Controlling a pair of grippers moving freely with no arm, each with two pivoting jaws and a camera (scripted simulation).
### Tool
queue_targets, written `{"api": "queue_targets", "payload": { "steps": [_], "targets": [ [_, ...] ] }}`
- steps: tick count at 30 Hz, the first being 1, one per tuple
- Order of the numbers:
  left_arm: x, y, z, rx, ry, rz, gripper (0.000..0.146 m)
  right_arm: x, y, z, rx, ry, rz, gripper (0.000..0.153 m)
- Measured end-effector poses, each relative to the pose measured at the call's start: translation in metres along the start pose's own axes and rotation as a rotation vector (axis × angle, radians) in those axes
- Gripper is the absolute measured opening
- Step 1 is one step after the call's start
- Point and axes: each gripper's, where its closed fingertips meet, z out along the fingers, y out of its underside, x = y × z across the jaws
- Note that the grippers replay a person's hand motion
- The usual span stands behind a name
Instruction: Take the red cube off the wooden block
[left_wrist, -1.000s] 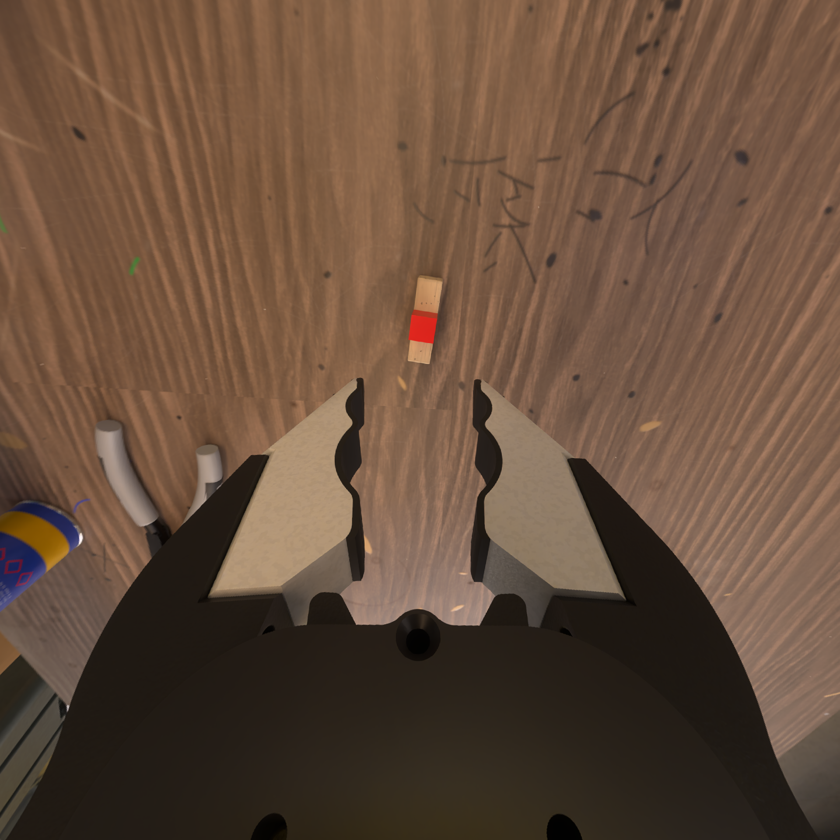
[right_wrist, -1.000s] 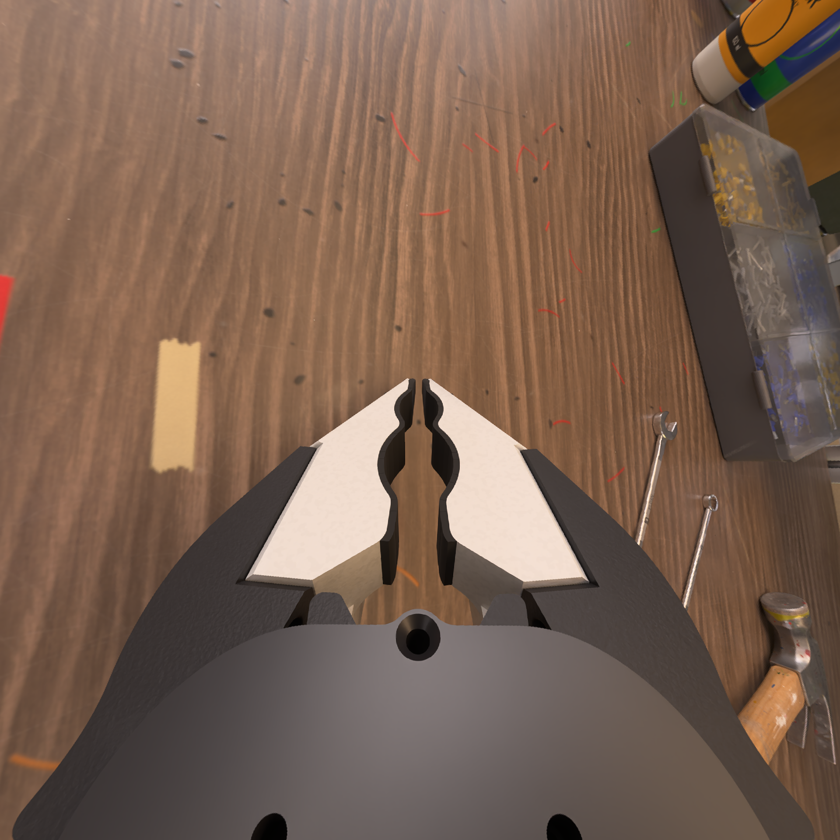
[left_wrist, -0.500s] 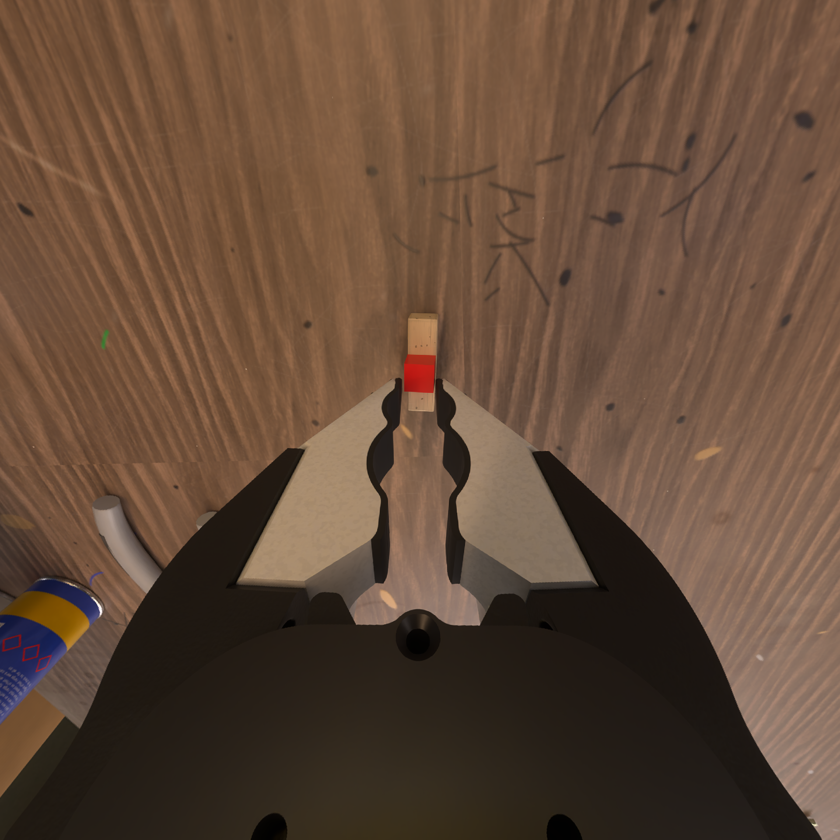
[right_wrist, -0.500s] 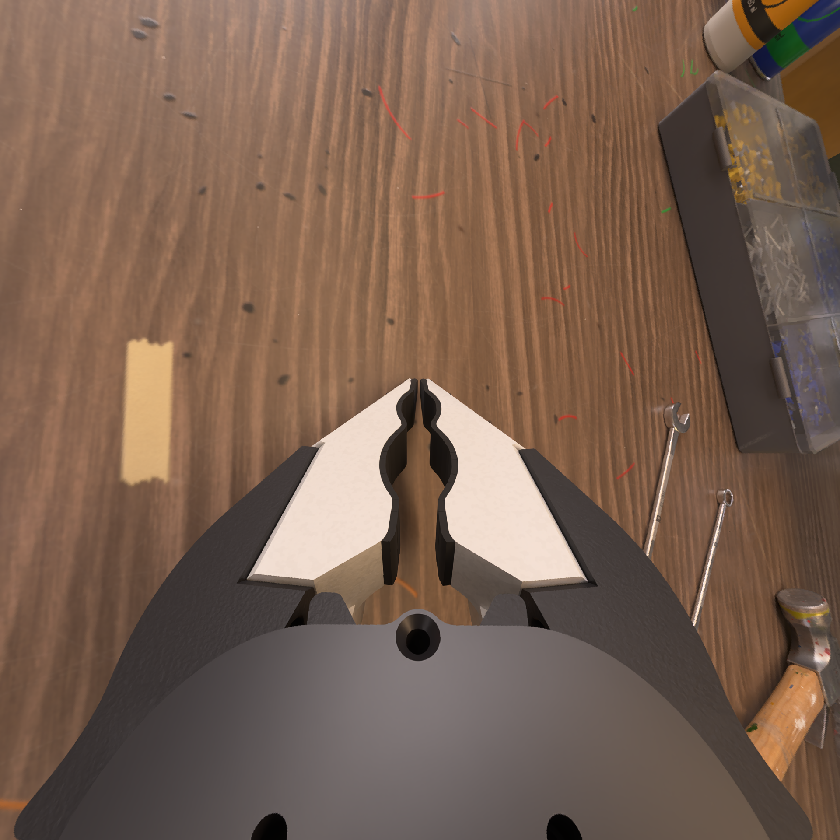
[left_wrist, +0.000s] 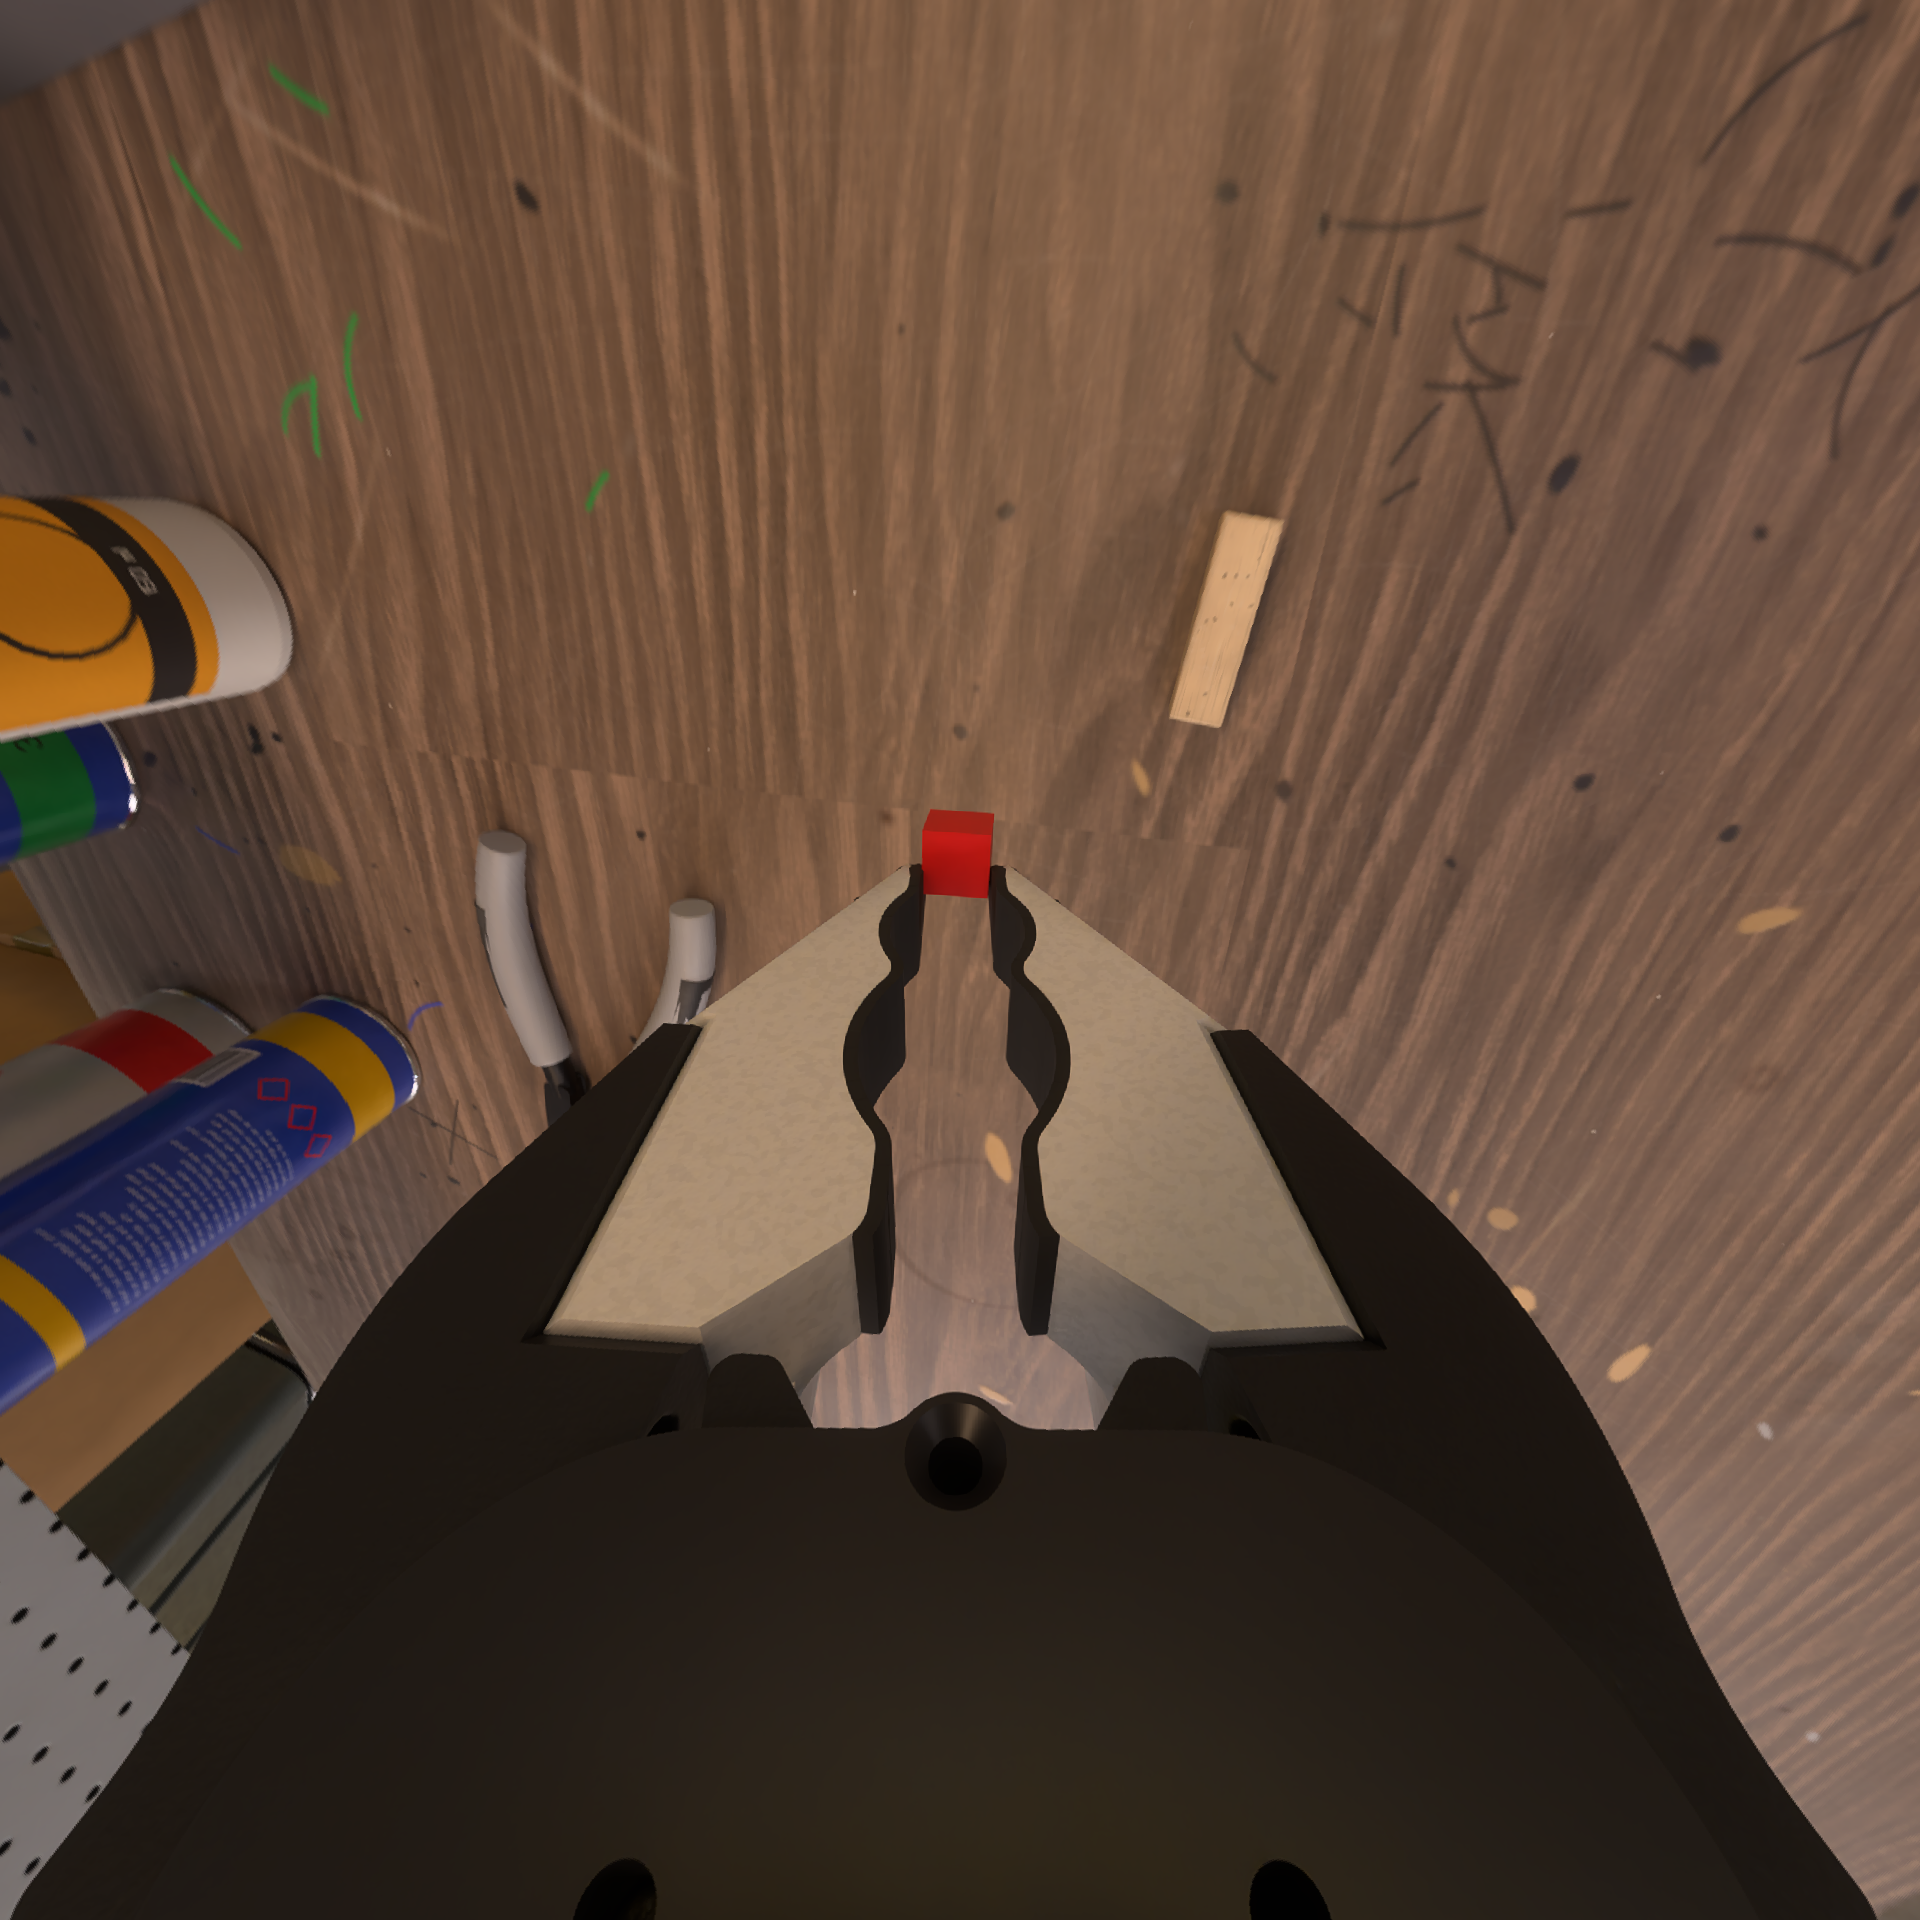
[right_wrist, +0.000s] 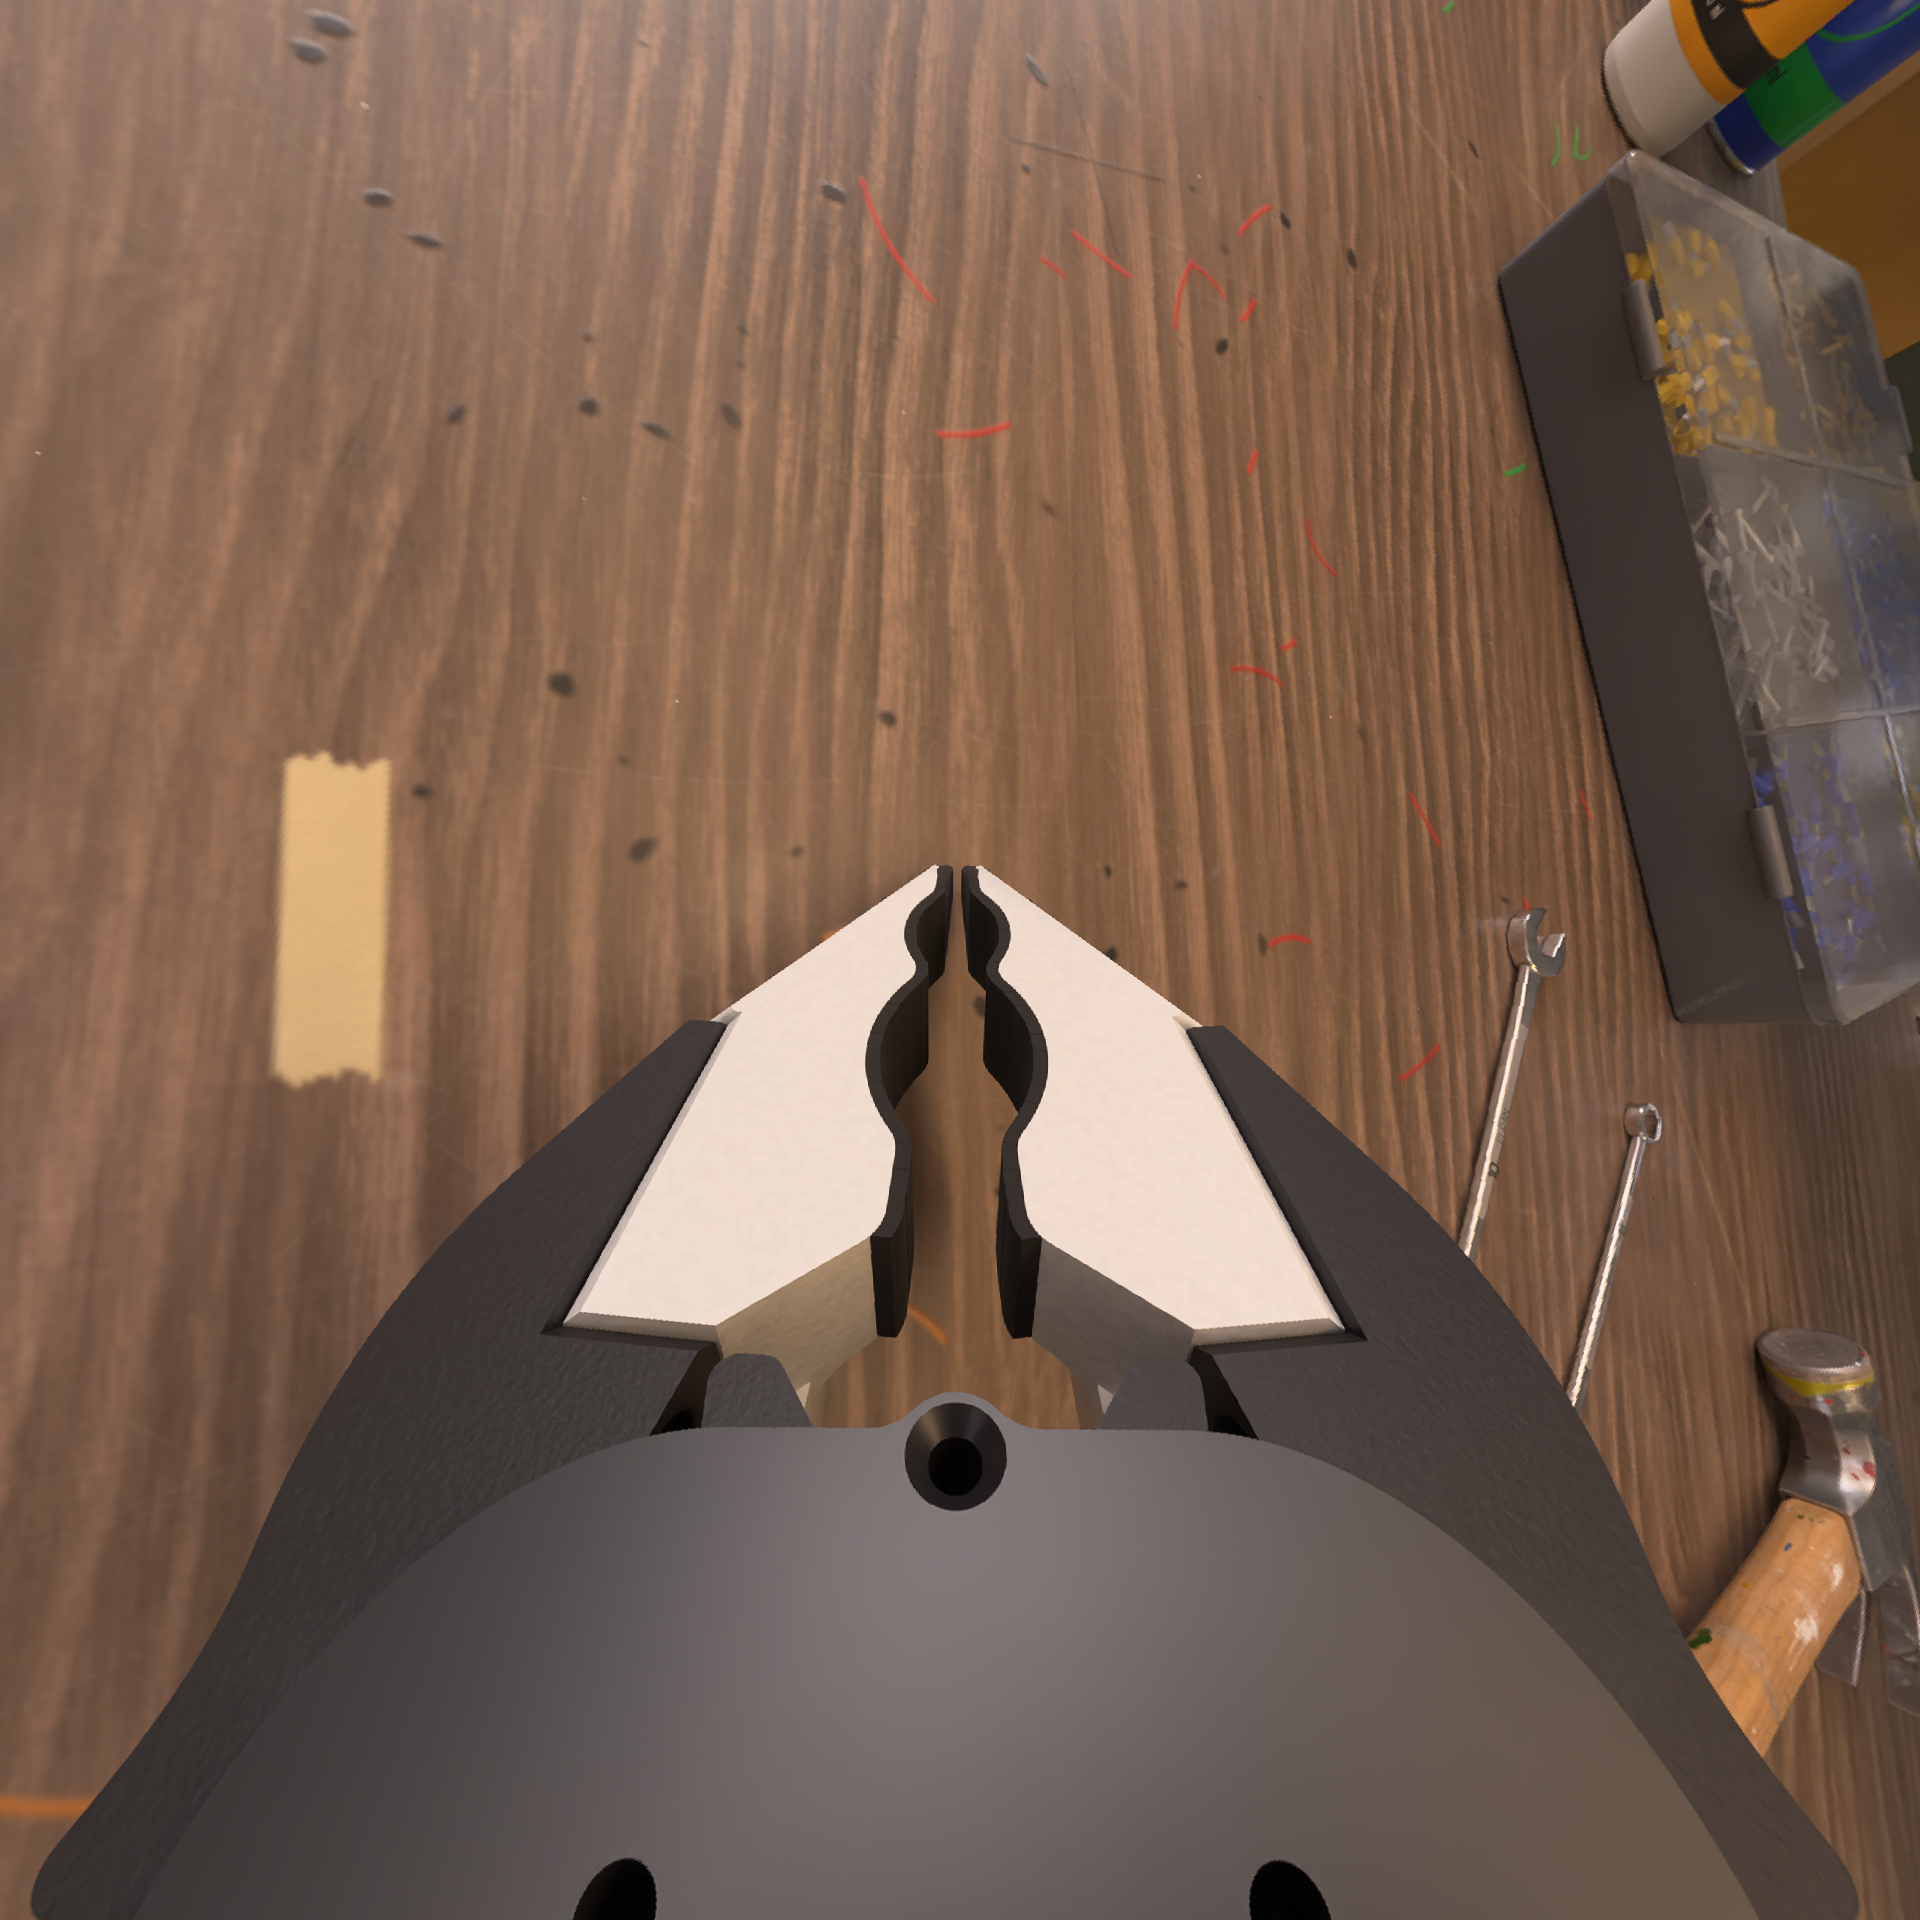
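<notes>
The red cube (left_wrist: 957, 854) is seen at the centre of the left wrist view, pinched at the very tips of the left gripper (left_wrist: 956, 881); the fingers (left_wrist: 790, 1091) are drawn in to the cube's width, one black pad pressed against each side face. The cube is held squarely, a flat face turned toward the camera and its top face just visible. The wooden block (left_wrist: 1226, 616) is found up and to the right of the cube, well apart from it, lying flat on the workbench (left_wrist: 831, 416); its long axis is tilted slightly to the right of vertical in the frame, and nothing is seen on its top.

Spray cans (left_wrist: 135, 613) and a pair of white-handled pliers (left_wrist: 520, 956) at the left edge are shown close up only in the left wrist view. In the right wrist view neither cube nor block is shown; the right gripper (right_wrist: 956, 878) is seen with its fingertips almost meeting, only a thin slit left between them, and nothing gripped. A strip of tan tape (right_wrist: 332, 920) is shown at the left, and at the right a parts organiser (right_wrist: 1745, 582), two wrenches (right_wrist: 1512, 1070) and a hammer (right_wrist: 1797, 1538).
</notes>
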Motion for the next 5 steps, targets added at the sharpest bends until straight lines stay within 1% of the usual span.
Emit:
{"api": "queue_targets", "payload": {
  "steps": [5],
  "targets": [
    [-0.0019, 0.0100, 0.0041, -0.027, 0.014, -0.021, 0.012, 0.0005, 0.0001, -0.0002, 0.000, 0.001, 0.002, 0.001]
  ]
}}
